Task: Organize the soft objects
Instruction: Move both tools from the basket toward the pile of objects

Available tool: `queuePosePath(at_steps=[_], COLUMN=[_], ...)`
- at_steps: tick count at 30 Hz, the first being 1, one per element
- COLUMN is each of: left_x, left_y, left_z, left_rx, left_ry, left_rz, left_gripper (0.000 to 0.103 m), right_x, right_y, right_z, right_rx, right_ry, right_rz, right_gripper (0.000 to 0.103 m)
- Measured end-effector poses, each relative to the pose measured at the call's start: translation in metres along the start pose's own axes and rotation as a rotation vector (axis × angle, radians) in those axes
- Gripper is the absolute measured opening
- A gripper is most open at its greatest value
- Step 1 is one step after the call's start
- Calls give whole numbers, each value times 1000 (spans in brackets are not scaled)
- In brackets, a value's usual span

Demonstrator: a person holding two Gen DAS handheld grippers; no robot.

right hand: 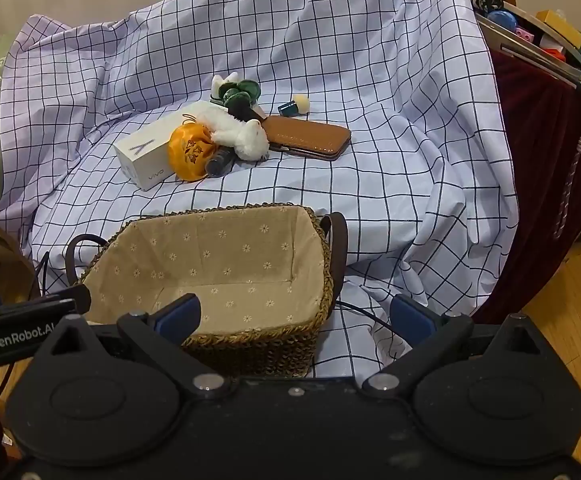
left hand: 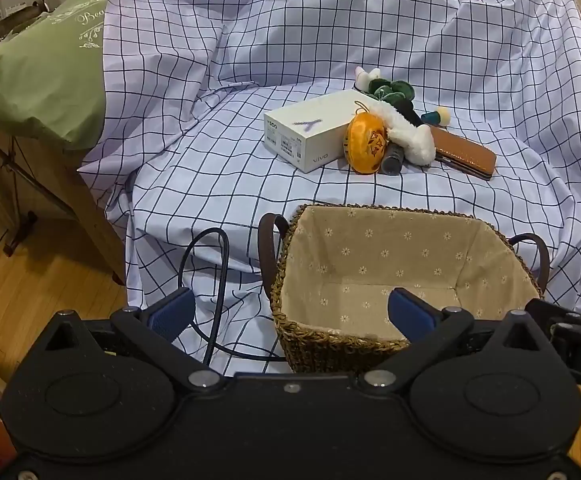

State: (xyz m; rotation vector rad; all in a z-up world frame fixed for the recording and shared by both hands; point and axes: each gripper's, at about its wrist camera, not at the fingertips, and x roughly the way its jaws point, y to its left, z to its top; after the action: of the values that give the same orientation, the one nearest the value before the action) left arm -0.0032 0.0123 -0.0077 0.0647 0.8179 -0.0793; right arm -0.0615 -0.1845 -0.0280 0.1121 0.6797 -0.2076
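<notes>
A woven basket (left hand: 290, 320) (right hand: 322, 240) with a beige flowered lining stands on the checked sheet, with nothing in it. Behind it lies a cluster: an orange pouch (left hand: 364, 145) (right hand: 188, 152), a white plush toy (left hand: 408, 132) (right hand: 242, 134), a green plush (left hand: 390, 90) (right hand: 240, 90), a small teal-and-cream toy (left hand: 436, 116) (right hand: 296, 106), a dark cylinder (left hand: 392, 158) (right hand: 218, 162), a white phone box (left hand: 310, 130) (right hand: 146, 154) and a brown leather case (left hand: 464, 152) (right hand: 310, 136). My left gripper (left hand: 292, 314) hangs open over the basket's near left rim. My right gripper (right hand: 296, 316) hangs open over its near right corner. Both hold nothing.
The checked sheet (left hand: 250, 60) (right hand: 370, 60) drapes over furniture. A black cable (left hand: 220, 280) loops left of the basket. A green pillow (left hand: 38, 64) lies at the left. A dark red cloth (right hand: 538, 160) and a shelf of toys (right hand: 530, 28) stand at the right. Wooden floor (left hand: 22, 292) lies below.
</notes>
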Motion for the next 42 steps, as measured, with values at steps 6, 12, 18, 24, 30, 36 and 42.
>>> queuePosePath(at_steps=[6,12,18,24,30,36,42], left_x=[0,0,0,0,-1,-4,3], left_y=[0,1,1,0,0,0,0], left_z=[0,-2,-3,-5,-3,-1,-1], left_rx=[0,1,-3,-1,-15,-14,-15], left_ry=[0,1,3,11,18,-2,17], left_rz=[0,0,-3,-10,-37,-44,-61], left_gripper=[100,100,100,100,99,99,99], right_x=[-1,0,0,0,0,0,4], right_y=[1,0,0,0,0,0,-4], right_z=[-1,-1,-1,0,0,-1,-1], right_rx=[-3,-1,-2,-2,3,7,15], right_ry=[0,-3,-3,-6,-10,-23,-3], right_rz=[1,0,0,1,2,12,-5], right_gripper=[101,101,101,101,101,101,101])
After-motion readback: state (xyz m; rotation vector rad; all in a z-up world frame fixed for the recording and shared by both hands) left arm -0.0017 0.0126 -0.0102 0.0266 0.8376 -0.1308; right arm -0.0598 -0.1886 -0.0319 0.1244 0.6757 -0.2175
